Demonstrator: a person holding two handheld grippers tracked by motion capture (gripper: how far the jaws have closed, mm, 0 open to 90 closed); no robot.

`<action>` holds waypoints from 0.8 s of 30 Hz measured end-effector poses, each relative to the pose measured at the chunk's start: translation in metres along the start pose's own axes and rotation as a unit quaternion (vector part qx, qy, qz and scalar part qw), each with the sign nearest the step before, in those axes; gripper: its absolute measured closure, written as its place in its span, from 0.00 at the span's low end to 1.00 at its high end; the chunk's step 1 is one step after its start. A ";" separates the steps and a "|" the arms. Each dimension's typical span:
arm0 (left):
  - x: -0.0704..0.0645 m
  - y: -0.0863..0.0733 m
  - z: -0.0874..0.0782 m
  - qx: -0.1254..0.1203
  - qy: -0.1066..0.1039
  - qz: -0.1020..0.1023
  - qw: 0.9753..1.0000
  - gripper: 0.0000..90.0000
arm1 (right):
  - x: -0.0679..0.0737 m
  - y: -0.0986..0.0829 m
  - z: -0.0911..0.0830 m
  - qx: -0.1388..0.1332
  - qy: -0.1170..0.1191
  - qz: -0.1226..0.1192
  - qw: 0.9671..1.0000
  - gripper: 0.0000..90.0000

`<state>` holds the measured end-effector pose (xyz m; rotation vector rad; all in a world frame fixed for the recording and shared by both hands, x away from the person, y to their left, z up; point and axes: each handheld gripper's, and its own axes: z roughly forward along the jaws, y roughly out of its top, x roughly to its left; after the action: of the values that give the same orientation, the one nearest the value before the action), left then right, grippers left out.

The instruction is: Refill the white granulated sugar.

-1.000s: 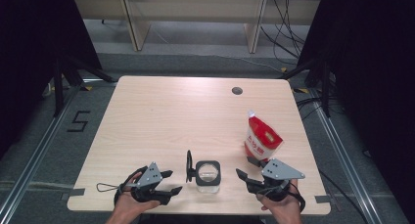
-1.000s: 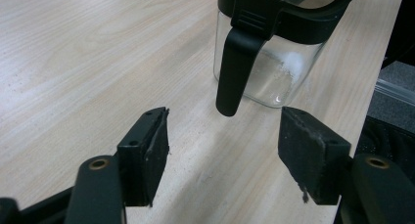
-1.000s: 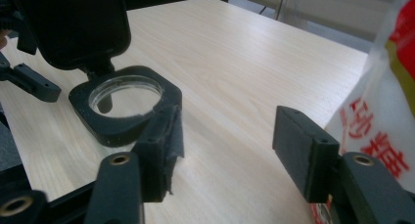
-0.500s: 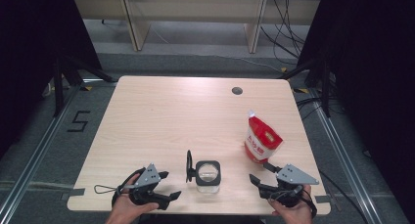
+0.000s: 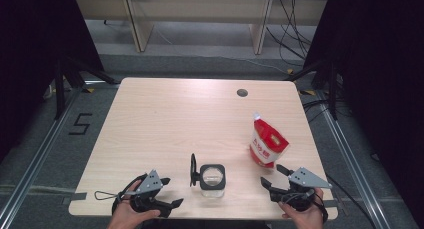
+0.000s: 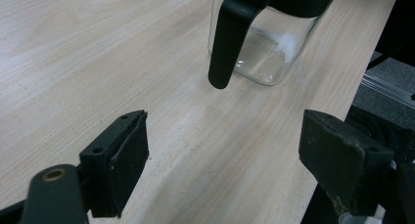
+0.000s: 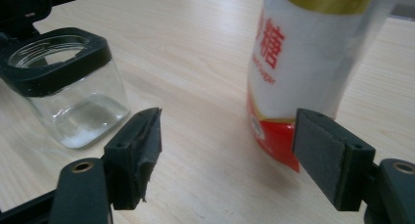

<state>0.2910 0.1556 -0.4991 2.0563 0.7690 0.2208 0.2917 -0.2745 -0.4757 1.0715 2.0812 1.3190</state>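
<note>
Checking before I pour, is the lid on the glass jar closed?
No, the glass jar is open, its black lid flipped up beside the mouth.

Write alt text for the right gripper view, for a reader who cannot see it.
The right gripper hangs open just above a light wooden table, its two black jaws spread wide and holding nothing. Just beyond them a red and white pouch with red print stands upright at the right, and a clear glass jar with a black rim stands open at the left.

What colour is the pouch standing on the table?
The pouch is white with a red base, red lettering and a gold band, clearest in the right gripper view.
</note>
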 end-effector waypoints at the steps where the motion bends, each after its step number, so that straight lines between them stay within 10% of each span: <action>1: 0.000 0.000 0.001 -0.003 0.001 0.001 1.000 0.20 | 0.000 0.000 0.000 0.001 -0.002 0.007 1.000 0.30; 14: -0.001 -0.002 0.004 0.002 -0.004 0.004 1.000 0.19 | -0.014 -0.004 0.007 0.007 -0.019 0.035 0.999 0.21; 24: 0.001 -0.001 0.004 0.001 -0.001 0.006 1.000 0.19 | -0.027 -0.001 0.027 -0.001 -0.043 0.000 0.999 0.21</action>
<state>0.2931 0.1538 -0.5030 2.0633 0.7555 0.2260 0.3266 -0.2815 -0.4894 1.1076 2.0157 1.2530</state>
